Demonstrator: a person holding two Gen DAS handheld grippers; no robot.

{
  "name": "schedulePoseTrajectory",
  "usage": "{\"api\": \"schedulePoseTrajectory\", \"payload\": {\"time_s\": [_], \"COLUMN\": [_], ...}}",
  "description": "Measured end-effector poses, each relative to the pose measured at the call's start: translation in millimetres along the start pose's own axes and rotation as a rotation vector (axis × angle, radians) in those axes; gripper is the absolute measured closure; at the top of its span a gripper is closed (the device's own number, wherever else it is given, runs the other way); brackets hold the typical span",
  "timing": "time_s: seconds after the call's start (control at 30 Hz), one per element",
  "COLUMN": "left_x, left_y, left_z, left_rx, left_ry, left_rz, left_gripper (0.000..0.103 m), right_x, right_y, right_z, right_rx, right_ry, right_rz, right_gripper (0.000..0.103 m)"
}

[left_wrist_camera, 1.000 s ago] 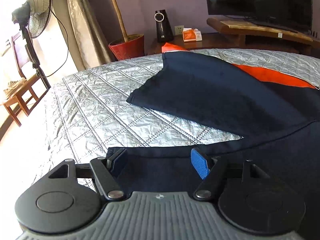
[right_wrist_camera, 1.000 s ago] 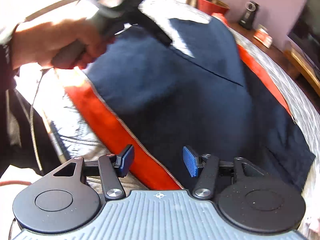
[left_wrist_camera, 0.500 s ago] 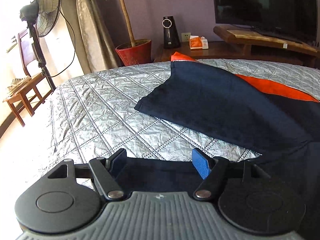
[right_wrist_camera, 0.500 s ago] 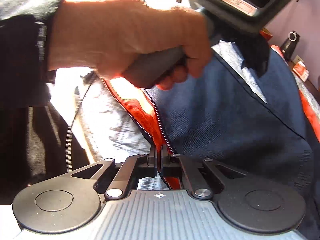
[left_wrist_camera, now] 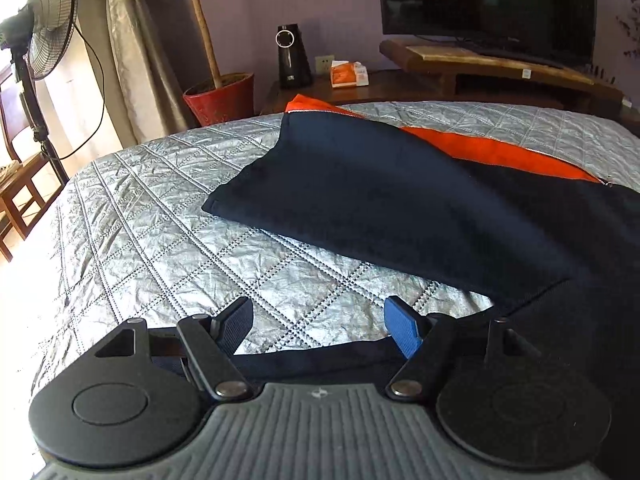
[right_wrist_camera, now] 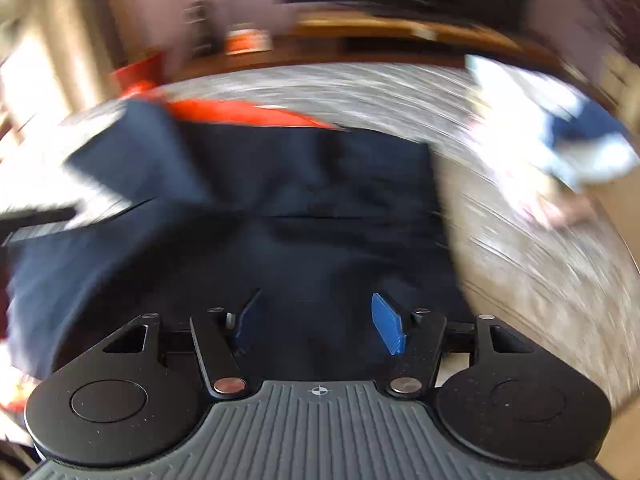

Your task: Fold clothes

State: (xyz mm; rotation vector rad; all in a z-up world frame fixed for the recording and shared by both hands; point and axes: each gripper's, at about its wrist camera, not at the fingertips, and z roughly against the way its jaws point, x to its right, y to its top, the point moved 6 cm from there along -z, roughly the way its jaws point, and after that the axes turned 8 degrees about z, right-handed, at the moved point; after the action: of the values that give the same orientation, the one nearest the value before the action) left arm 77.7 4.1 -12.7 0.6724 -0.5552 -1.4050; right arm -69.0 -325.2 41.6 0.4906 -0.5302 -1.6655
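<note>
While spread across the silver quilted bed cover (left_wrist_camera: pixel 168 216), navy jacket (left_wrist_camera: pixel 400 200) with orange lining lies far right. Left gripper (left_wrist_camera: pixel 320 324) jaws apart above its near hem. Right gripper (right_wrist_camera: pixel 316 324) opening, nothing pinched.

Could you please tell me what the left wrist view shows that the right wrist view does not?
Only the left wrist view: a standing fan, a chair and the left gripper, open over the jacket's near edge.

Only the right wrist view, which is blurred: a pale blue and white heap on the cover, and the right gripper, jaws opening.

Both: the navy jacket with orange lining, silver quilted cover, red plant pot.
</note>
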Motion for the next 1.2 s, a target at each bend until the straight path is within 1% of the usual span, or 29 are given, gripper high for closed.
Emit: {"api": "schedulePoseTrajectory", "payload": {"time_s": [0.03, 0.07, 0.1, 0.13, 0.17, 0.23, 0.27, 0.3, 0.33, 0.37, 0.43, 0.47, 0.53, 0.57, 0.6, 0.63, 0.67, 0.7, 0.73, 0.8, 0.87, 0.93, 0.97, 1.0, 1.07, 1.1, 1.13, 1.17, 1.2], "left_x": [3, 7, 11, 16, 21, 32, 38, 46, 54, 62, 75, 81, 88, 91, 94, 94, 94, 93, 92, 88, 84, 79, 75, 72, 68, 66, 67, 70, 73], "left_y": [0, -1, -1, -2, -3, -5, -6, -9, -12, -15, -22, -26, -31, -34, -35, -36, -36, -35, -35, -34, -32, -30, -28, -26, -25, -24, -25, -27, -28], "left_z": [0, 1, 1, 3, 4, 7, 8, 9, 8, 7, 6, 5, 4, 3, 3, 3, 3, 3, 2, 1, 0, -2, -2, -3, -4, -4, -4, -4, -4], "left_rx": [-0.001, -0.003, -0.004, -0.004, -0.002, 0.000, -0.002, -0.008, -0.021, -0.030, -0.037, -0.041, -0.046, -0.048, -0.048, -0.047, -0.046, -0.048, -0.052, -0.059, -0.066, -0.080, -0.085, -0.084, -0.085, -0.087, -0.093, -0.097, -0.101], "left_ry": [-0.011, -0.029, -0.047, -0.067, -0.089, -0.135, -0.161, -0.189, -0.219, -0.233, -0.232, -0.228, -0.223, -0.221, -0.218, -0.215, -0.211, -0.208, -0.208, -0.210, -0.209, -0.224, -0.229, -0.227, -0.222, -0.222, -0.231, -0.242, -0.253], "left_rz": [-0.004, -0.007, -0.010, -0.014, -0.021, -0.037, -0.050, -0.065, -0.086, -0.111, -0.172, -0.204, -0.245, -0.260, -0.272, -0.277, -0.277, -0.271, -0.264, -0.251, -0.235, -0.203, -0.186, -0.175, -0.154, -0.147, -0.149, -0.163, -0.177], "left_gripper": [0.034, 0.034, 0.034, 0.034, 0.034, 0.034, 0.034, 0.034, 0.034, 0.034, 0.034, 0.034, 0.033, 0.032, 0.031, 0.031, 0.028, 0.025, 0.024, 0.022, 0.022, 0.024, 0.025, 0.026, 0.026, 0.026, 0.026, 0.026, 0.026], "right_x": [34, 55, 75, 76, 73, 69, 68, 66, 64, 64, 62, 61, 59, 60, 62, 62, 62, 62, 60, 53, 48, 45, 42, 37, 19, 5, -10, -24, -39], "right_y": [-4, -14, -25, -38, -41, -42, -40, -35, -30, -25, -16, -12, -5, -6, -12, -22, -32, -38, -39, -33, -22, -5, 4, 14, 36, 46, 57, 67, 77], "right_z": [-2, -1, 0, -2, -6, -17, -25, -34, -42, -49, -55, -50, -40, -36, -36, -40, -42, -39, -32, -16, -9, 6, 10, 11, -1, -11, -22, -38, -54], "right_rx": [-0.014, -0.028, -0.042, -0.065, -0.080, -0.096, -0.098, -0.097, -0.096, -0.087, -0.055, -0.023, 0.039, 0.047, 0.021, -0.036, -0.084, -0.096, -0.073, -0.032, -0.013, 0.081, 0.107, 0.133, 0.146, 0.148, 0.148, 0.123, 0.102], "right_ry": [-0.047, -0.049, -0.051, -0.056, -0.041, 0.029, 0.047, 0.034, 0.022, 0.024, 0.024, 0.015, -0.003, -0.011, -0.023, -0.038, -0.071, -0.121, -0.155, -0.235, -0.282, -0.293, -0.300, -0.276, -0.105, -0.047, 0.007, 0.011, 0.048], "right_rz": [-0.146, -0.216, -0.278, -0.262, -0.255, -0.304, -0.329, -0.335, -0.340, -0.343, -0.319, -0.290, -0.236, -0.228, -0.214, -0.184, -0.139, -0.079, -0.031, 0.055, 0.115, 0.114, 0.115, 0.112, 0.103, 0.122, 0.144, 0.204, 0.249], "right_gripper": [0.054, 0.057, 0.057, 0.057, 0.056, 0.052, 0.048, 0.048, 0.053, 0.070, 0.078, 0.080, 0.080, 0.079, 0.077, 0.071, 0.071, 0.069, 0.063, 0.064, 0.055, 0.055, 0.053, 0.053, 0.054, 0.055, 0.053, 0.051, 0.050]}}
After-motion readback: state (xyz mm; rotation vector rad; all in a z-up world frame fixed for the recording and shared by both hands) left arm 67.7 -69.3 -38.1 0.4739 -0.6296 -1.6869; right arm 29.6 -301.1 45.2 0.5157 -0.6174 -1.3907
